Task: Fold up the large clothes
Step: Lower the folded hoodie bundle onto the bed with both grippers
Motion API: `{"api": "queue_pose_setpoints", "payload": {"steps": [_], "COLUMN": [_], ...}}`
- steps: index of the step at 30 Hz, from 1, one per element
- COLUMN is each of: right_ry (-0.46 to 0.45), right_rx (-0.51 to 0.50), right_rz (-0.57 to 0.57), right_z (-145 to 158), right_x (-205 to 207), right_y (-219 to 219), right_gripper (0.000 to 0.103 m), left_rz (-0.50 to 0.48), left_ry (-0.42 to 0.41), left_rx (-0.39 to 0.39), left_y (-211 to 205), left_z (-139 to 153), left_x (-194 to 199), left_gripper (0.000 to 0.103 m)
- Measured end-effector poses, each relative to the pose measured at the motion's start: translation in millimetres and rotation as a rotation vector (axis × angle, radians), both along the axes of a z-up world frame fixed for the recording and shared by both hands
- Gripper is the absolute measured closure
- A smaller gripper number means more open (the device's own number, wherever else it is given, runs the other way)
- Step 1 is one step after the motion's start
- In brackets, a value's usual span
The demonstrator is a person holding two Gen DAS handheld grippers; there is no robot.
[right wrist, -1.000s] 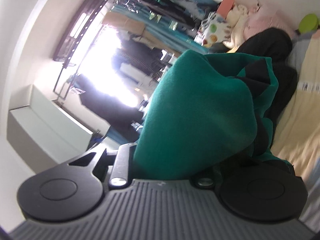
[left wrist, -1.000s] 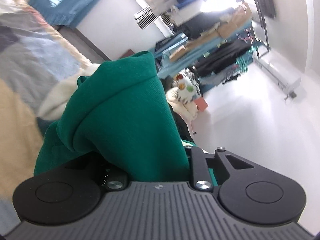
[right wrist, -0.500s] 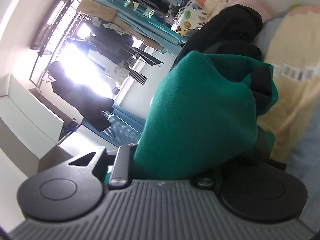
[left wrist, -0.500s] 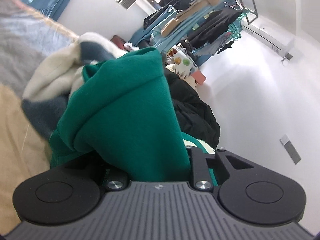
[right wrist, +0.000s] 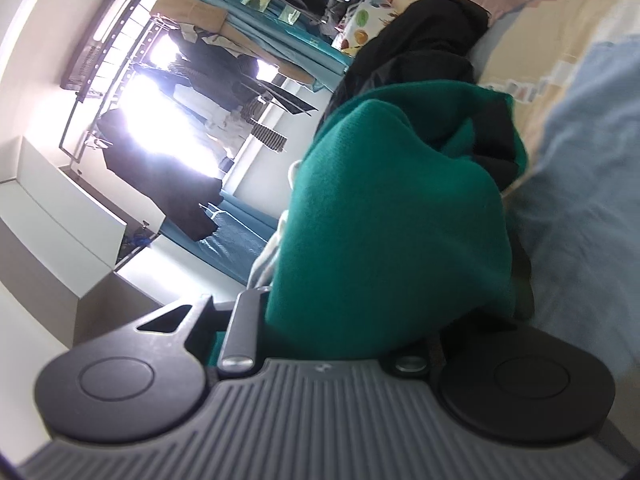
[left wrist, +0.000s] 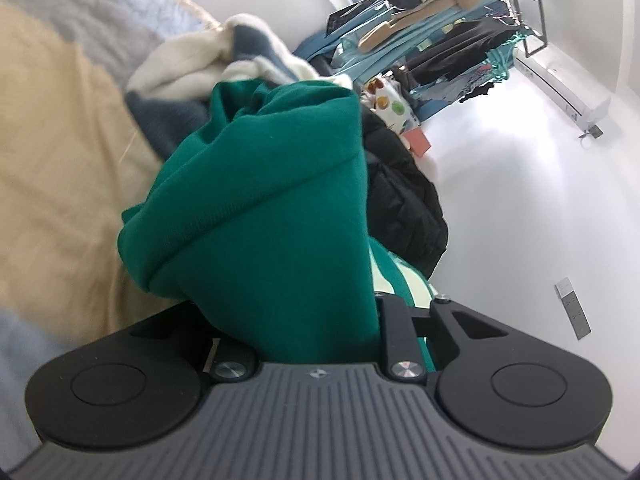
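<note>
A thick green garment [left wrist: 272,216] with black trim fills the middle of both views. My left gripper [left wrist: 316,320] is shut on a bunched fold of it, and the cloth covers the fingertips. My right gripper [right wrist: 344,316] is shut on another bunch of the same green garment [right wrist: 384,224], fingertips also hidden. Both hold it tilted sideways just above a bed with a tan, grey and blue blanket [left wrist: 52,152].
A cream and dark blue knit garment [left wrist: 208,68] and a black coat [left wrist: 404,196] lie on the bed beyond the green one. The black coat [right wrist: 416,52] shows in the right view too. A clothes rack [left wrist: 460,36] and white wall [left wrist: 520,184] stand behind.
Both grippers have swung down toward the bed with the green garment still held. The blanket now fills more of each view and the rack has shifted toward the top.
</note>
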State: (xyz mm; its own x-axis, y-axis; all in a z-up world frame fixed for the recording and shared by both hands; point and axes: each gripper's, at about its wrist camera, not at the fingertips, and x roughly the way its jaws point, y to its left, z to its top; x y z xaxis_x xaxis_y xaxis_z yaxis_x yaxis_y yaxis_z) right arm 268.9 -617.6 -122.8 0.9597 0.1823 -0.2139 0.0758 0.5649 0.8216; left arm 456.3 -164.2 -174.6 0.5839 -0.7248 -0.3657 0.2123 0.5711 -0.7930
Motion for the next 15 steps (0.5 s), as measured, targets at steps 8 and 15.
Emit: {"api": "queue_pose_setpoints", "payload": {"steps": [8,15], "right_ry": [0.058,0.091], "right_rx": [0.032,0.002], "right_rz": [-0.021,-0.043], "right_z": [-33.3,-52.3], "right_x": [-24.0,-27.6], "right_y": [2.9,5.4], "right_gripper": [0.071,0.067], "left_rz": [0.005,0.008], "left_ry": [0.044,0.043], "left_rx": [0.006,0.072], "left_y": [8.4,7.2], "left_z": [-26.4,-29.2], "left_x": [-17.9,-24.2], "left_gripper": [0.076,0.067]}}
